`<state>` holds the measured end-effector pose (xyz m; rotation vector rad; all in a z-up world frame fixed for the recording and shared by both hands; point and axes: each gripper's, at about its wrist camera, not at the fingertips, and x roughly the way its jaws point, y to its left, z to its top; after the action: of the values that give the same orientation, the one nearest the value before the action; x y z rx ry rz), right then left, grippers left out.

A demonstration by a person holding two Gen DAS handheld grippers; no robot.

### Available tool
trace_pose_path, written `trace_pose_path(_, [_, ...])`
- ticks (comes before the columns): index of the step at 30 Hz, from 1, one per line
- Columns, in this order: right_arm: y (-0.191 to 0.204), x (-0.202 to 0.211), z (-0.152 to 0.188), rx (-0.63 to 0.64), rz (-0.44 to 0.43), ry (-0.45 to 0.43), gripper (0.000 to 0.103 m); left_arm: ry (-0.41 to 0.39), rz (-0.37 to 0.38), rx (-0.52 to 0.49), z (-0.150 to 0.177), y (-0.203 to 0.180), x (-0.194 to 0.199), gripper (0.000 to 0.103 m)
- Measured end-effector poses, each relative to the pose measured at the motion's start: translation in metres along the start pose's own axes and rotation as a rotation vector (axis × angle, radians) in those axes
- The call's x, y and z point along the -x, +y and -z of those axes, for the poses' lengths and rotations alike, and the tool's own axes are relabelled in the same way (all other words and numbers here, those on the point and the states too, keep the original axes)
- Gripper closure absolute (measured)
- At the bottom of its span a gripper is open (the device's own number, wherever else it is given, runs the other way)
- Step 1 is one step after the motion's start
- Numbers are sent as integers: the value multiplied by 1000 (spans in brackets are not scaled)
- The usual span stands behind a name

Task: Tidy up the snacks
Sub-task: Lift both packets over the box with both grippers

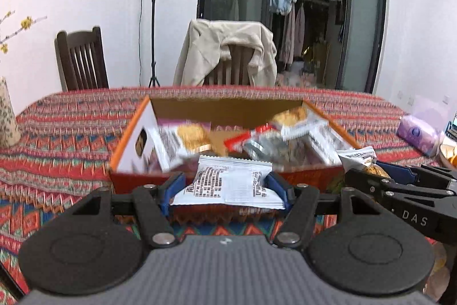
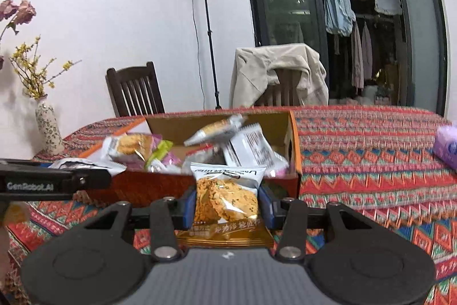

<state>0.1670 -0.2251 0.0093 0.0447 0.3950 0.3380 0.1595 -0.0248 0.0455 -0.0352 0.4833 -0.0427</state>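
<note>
An open orange cardboard box [image 1: 125, 145] sits on the patterned tablecloth, holding several snack packets. My left gripper [image 1: 227, 186] is shut on a white snack packet [image 1: 228, 182] with its printed back up, held just in front of the box's near wall. In the left wrist view the right gripper [image 1: 368, 173] reaches in from the right with a biscuit packet. In the right wrist view my right gripper [image 2: 227, 200] is shut on a golden biscuit packet [image 2: 227, 202], upright before the same box [image 2: 294, 145]. The left gripper's arm shows at the left edge there.
A floral vase [image 2: 48, 127] with yellow twigs stands at the table's left end. A purple tissue pack [image 2: 447, 147] lies at the right. Two wooden chairs stand behind the table, one draped with a beige jacket [image 1: 225, 50]. A light stand [image 2: 205, 27] is by the wall.
</note>
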Motion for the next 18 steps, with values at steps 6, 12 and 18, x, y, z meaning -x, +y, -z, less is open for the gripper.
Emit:
trace_pose_path(6, [7,-7,-31,39,18,-46,59,-69,-24,-13,-28,2,-6,38])
trace_pose_path(12, [6,-31,-64,23,28,-63,59,-85,-59,10,-54,11,-28,38])
trace_pose_path(18, [7,-63,-92,12,40,-70,59,-80,-88,42,-75,21,-55,38])
